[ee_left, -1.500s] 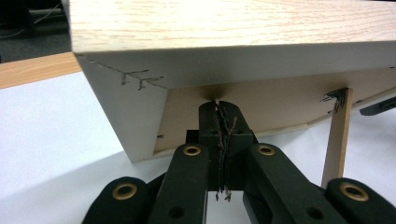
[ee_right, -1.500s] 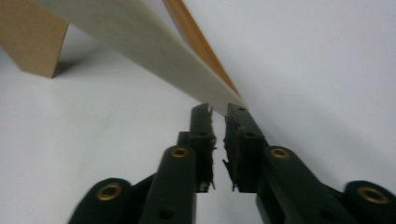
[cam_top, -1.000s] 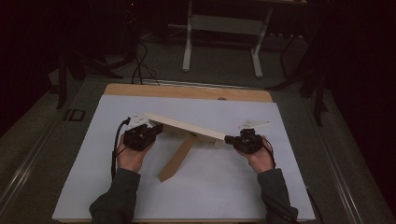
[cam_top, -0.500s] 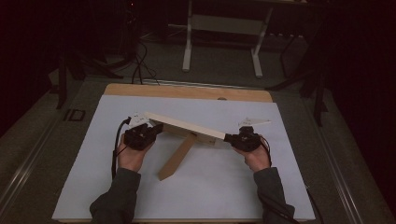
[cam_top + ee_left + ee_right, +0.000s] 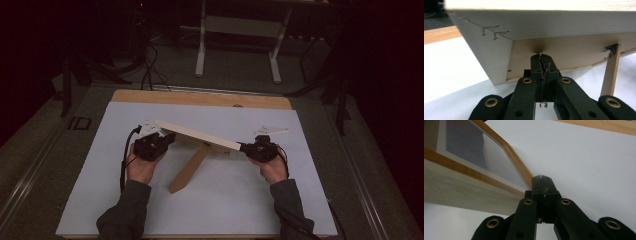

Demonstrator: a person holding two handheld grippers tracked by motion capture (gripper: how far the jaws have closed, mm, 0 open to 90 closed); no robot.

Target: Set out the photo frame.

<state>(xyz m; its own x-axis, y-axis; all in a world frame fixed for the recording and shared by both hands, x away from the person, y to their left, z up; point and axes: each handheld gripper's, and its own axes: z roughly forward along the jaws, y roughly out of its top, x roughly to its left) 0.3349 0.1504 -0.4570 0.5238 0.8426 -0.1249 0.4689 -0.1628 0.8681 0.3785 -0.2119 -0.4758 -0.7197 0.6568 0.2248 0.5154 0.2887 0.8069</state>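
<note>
A wooden picture frame [image 5: 200, 135] stands tilted on the white table, propped on its fold-out back leg [image 5: 189, 167]. My left gripper [image 5: 167, 138] is at the frame's left end and my right gripper [image 5: 243, 147] at its right end. In the left gripper view the left gripper [image 5: 541, 56] is shut, with its tips against the brown backing board [image 5: 574, 52] and the leg [image 5: 611, 72] off to the right. In the right gripper view the right gripper [image 5: 541, 178] is shut with nothing between the jaws, its tips at the corner of the frame's wooden front [image 5: 474, 182].
A white sheet [image 5: 300, 200] covers the table, with a bare wooden strip [image 5: 200, 97] along the far edge. Beyond the table stand white desk legs [image 5: 201, 50], and cables [image 5: 150, 65] lie on the dark floor. A hand and dark sleeve hold each gripper from below.
</note>
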